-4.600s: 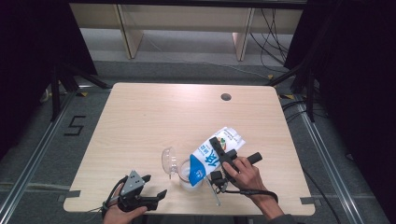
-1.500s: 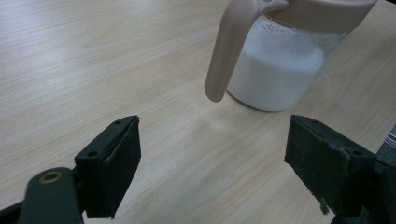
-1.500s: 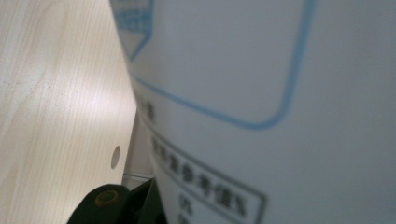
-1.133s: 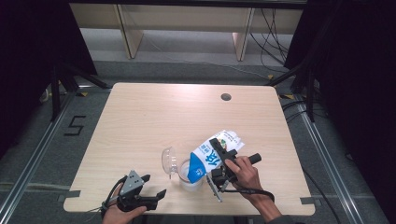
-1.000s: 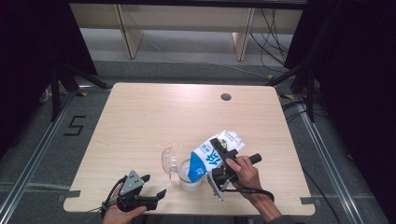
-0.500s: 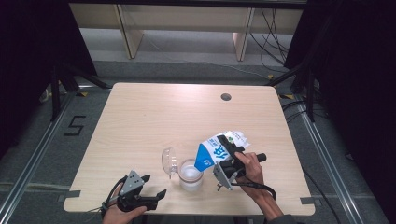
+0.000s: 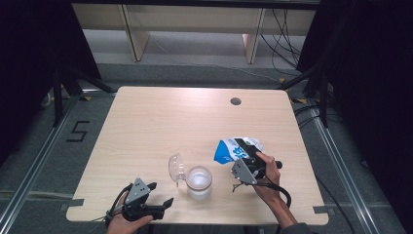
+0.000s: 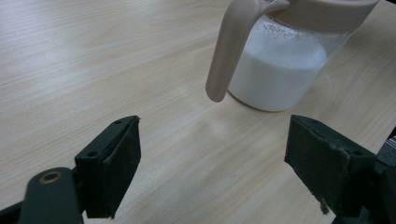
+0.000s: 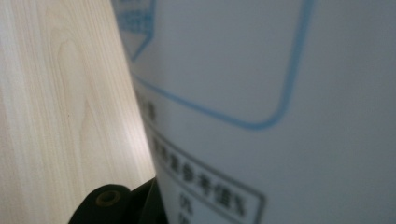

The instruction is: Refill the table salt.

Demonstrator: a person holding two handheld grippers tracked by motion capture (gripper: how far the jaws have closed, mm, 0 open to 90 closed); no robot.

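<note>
A clear pitcher (image 7: 198, 181) holding white liquid stands near the table's front edge, its clear lid (image 7: 175, 168) flipped open to the left. In the left gripper view the pitcher (image 8: 280, 70) and its beige handle (image 8: 229, 51) lie just beyond my left gripper (image 8: 212, 154), whose jaws stand wide apart with nothing between them. My left gripper (image 7: 162, 193) rests low at the front left. My right gripper (image 7: 246, 155) is shut on a blue-and-white carton (image 7: 229, 150), held tilted in the air to the right of the pitcher. The carton's printed face (image 9: 280, 116) is very close in the right gripper view.
The light wooden table (image 7: 160, 122) has a round cable hole (image 7: 235, 101) at the back right. Beyond its far edge stand wooden shelf legs and loose cables on the floor. Dark curtains flank both sides.
My right gripper has drawn the carton back to the right and slightly up, off the pitcher's mouth, where it was tipped a second ago. The left gripper has stayed in place.
</note>
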